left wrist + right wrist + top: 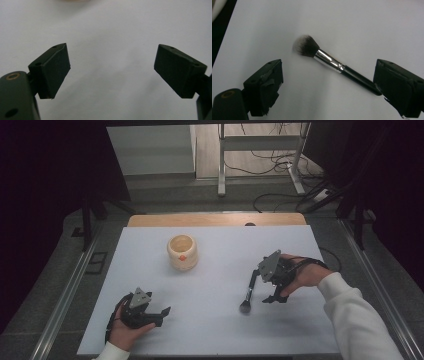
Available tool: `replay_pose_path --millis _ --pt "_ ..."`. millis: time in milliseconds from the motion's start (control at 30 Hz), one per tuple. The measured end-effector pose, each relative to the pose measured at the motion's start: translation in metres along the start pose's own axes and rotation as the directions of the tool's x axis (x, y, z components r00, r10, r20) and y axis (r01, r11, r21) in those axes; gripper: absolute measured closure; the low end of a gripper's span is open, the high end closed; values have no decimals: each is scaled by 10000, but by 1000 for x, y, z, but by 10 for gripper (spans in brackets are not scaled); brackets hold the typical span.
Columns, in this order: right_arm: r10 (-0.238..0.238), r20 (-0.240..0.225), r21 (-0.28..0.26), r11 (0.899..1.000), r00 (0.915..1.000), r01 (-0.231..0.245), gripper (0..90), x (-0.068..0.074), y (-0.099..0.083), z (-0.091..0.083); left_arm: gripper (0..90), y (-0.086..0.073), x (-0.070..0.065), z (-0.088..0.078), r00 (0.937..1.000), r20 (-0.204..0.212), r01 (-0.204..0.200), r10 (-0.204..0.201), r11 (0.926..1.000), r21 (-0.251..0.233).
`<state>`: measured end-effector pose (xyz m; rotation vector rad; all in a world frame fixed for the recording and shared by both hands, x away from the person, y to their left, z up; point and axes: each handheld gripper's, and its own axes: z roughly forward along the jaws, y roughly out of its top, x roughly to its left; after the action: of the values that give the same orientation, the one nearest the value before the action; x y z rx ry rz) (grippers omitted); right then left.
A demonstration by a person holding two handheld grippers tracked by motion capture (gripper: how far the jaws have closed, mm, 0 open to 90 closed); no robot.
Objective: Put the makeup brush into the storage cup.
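My left claw (161, 312) rests low at the near left of the white worktop (215, 325) with its jaws spread wide on nothing, parked there, I judge, to keep clear; farther back, left of centre, a cream round pot (182, 252) stands upright with its mouth open and a small orange mark on its side that I cannot read as writing. To the right, a makeup brush (249, 293) lies flat, bristles toward me, and my right claw (274, 297) hangs just beside its handle with jaws wide, the black handle end touching one jaw, which I take as lining up for a grasp. I see no brand or label on the brush.
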<state>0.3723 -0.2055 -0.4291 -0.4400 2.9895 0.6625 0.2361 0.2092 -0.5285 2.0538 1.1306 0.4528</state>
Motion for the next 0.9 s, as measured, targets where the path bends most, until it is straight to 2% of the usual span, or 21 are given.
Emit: replay_pose_path --millis 67,233,400,733,900 --pt "-18 -81 244 9997 10000 20 99 -3 -1 4 142 0 0 0 10000 -2 3 -3 10000 4" --pt "-76 -148 312 9995 9999 81 97 -6 -3 7 142 0 0 0 10000 -6 2 -2 10000 5" --pt "-347 -77 450 9984 9994 350 102 -7 -4 11 142 0 0 0 10000 -5 9 -9 10000 16" --pt "-387 -320 666 9969 9987 407 108 -14 -1 23 142 0 0 0 10000 -16 -15 15 10000 31" --pt "-481 -473 539 9973 9977 507 114 -19 1 32 142 0 2 0 10000 8 48 -48 10000 41"
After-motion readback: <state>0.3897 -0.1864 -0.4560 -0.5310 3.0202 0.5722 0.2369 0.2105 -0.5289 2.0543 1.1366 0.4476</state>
